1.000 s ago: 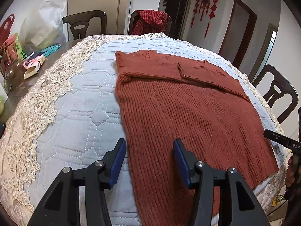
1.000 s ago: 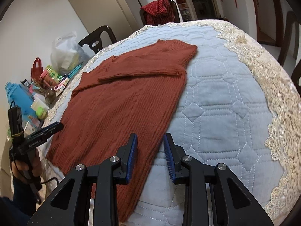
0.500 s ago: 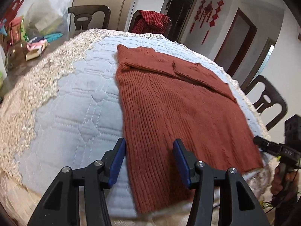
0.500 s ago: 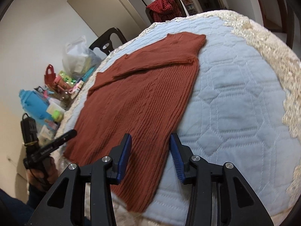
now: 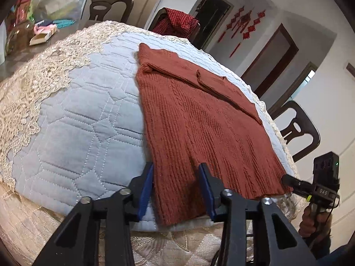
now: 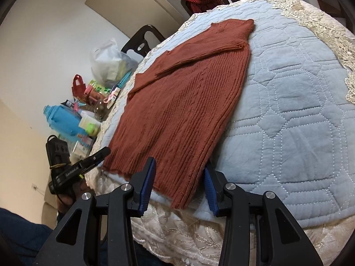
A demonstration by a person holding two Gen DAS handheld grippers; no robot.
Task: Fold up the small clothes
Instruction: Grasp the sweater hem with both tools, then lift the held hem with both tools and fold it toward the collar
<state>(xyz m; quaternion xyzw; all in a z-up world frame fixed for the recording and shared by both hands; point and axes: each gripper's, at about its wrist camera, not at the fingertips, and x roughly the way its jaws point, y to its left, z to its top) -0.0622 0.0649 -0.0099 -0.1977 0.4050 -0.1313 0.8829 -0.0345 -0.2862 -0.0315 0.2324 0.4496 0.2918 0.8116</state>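
**Left-wrist and right-wrist views: both grippers at the sweater's near hem**

Left wrist's camera looks along the left gripper [image 5: 176,188], whose blue-padded jaws stand apart over the near left corner of a rust-red knitted sweater [image 5: 199,128]. The jaws have just been closing in, and the hem corner lies between them, but the pads do not press on the knit. The sweater lies flat on a pale blue quilted cover [image 5: 77,133] trimmed with cream lace [image 5: 40,77], its sleeves folded across the far end and its near hem at the table's edge.

From the other side, the right gripper [image 6: 179,187] straddles the sweater's [image 6: 182,102] near right corner. Its jaws have also just narrowed, and they too stand apart, with the corner hanging between them and no pinch that I can see.

Each gripper shows in the other's view, gripped by a hand [image 5: 315,221] low at the table edge. Beyond the cloth, a red checked garment [image 5: 177,21] hangs over a dark chair [image 5: 106,6]. At the table's left end sit a blue bottle [image 6: 63,119], a plastic bag [image 6: 108,64] and small clutter.
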